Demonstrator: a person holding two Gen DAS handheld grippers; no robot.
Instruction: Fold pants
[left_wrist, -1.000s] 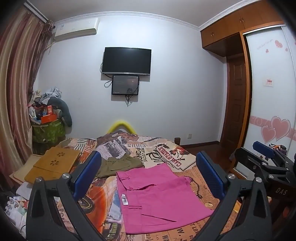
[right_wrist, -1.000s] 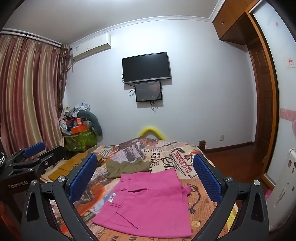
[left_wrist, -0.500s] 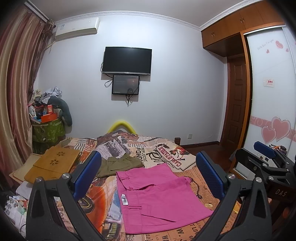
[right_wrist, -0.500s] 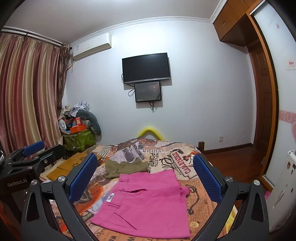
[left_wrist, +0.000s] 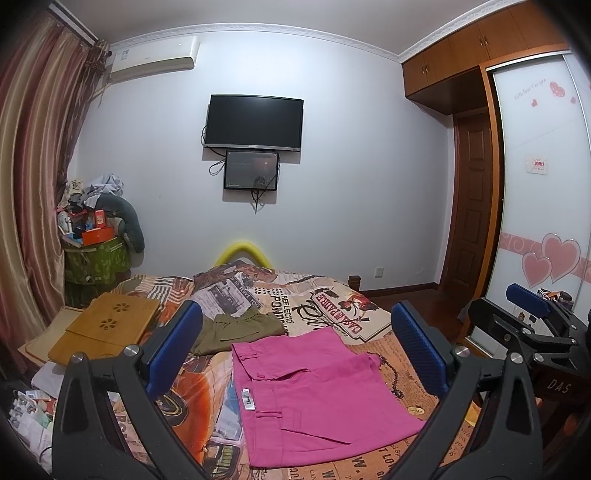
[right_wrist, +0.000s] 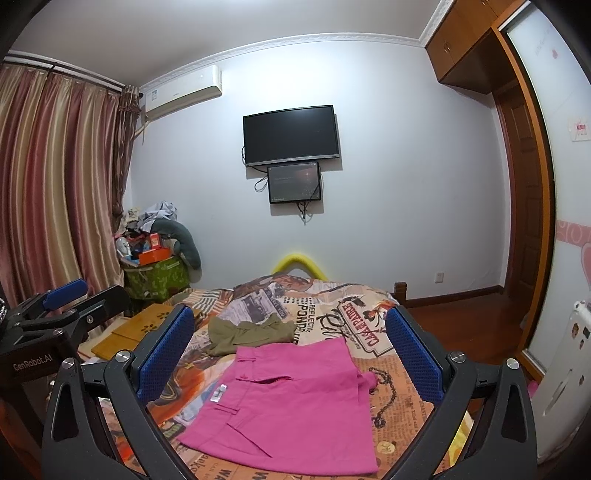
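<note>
Pink pants (left_wrist: 314, 398) lie folded flat on the patterned bedspread (left_wrist: 325, 306), waistband to the left with a white tag; they also show in the right wrist view (right_wrist: 295, 402). My left gripper (left_wrist: 295, 354) is open and empty, held above the near part of the bed. My right gripper (right_wrist: 291, 350) is open and empty, likewise above the pants. Each gripper shows at the edge of the other's view: the right one (left_wrist: 532, 314), the left one (right_wrist: 62, 299).
Folded olive-green pants (left_wrist: 240, 328) lie just beyond the pink pair. A wooden lap tray (left_wrist: 107, 328) rests at the bed's left side. A cluttered green box (left_wrist: 98, 258) stands by the curtain. A wardrobe (left_wrist: 546, 206) and a door are on the right.
Both grippers have drifted very slightly; the pants have not moved and both grippers stay open.
</note>
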